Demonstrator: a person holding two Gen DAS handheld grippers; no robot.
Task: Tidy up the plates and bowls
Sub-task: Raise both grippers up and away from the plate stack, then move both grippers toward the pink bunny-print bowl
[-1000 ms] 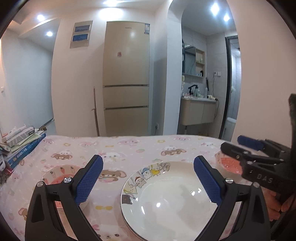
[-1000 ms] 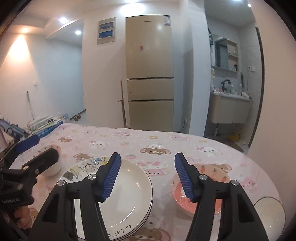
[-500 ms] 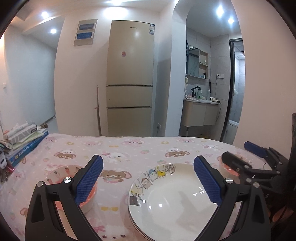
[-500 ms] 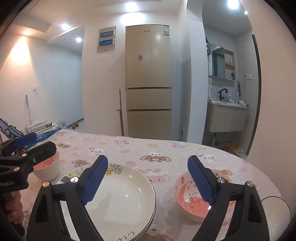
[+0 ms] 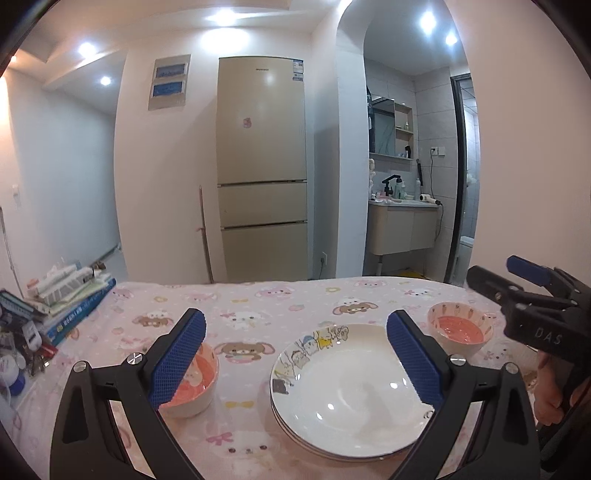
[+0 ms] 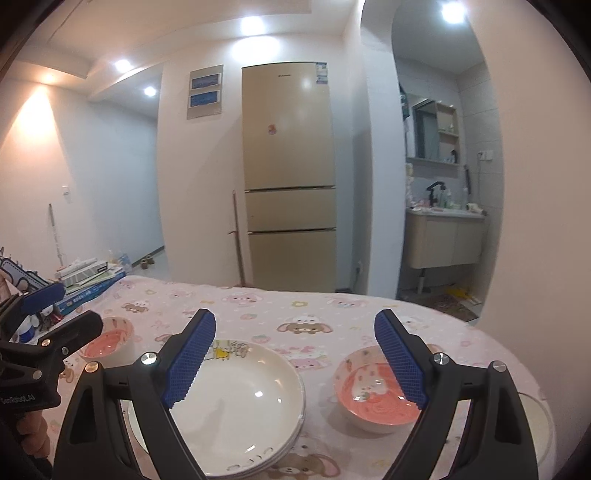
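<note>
The left gripper (image 5: 295, 354) is held spread and empty above a pink-lined bowl (image 5: 192, 384) and stacked plates (image 5: 343, 391) on the table (image 5: 258, 306). The right gripper (image 6: 295, 354) is likewise released, tilted slightly downward over the plates and a second bowl (image 6: 373, 398).

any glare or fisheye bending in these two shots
Left wrist view: ceiling lights blow out white, small glints on the top plate, walls bow outward. Right wrist view: same glints on the plate, the fridge stays sharp, corners go black.

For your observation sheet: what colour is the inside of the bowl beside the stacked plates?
Pink inside the bowl, white outside; right wrist view shows it best.
</note>
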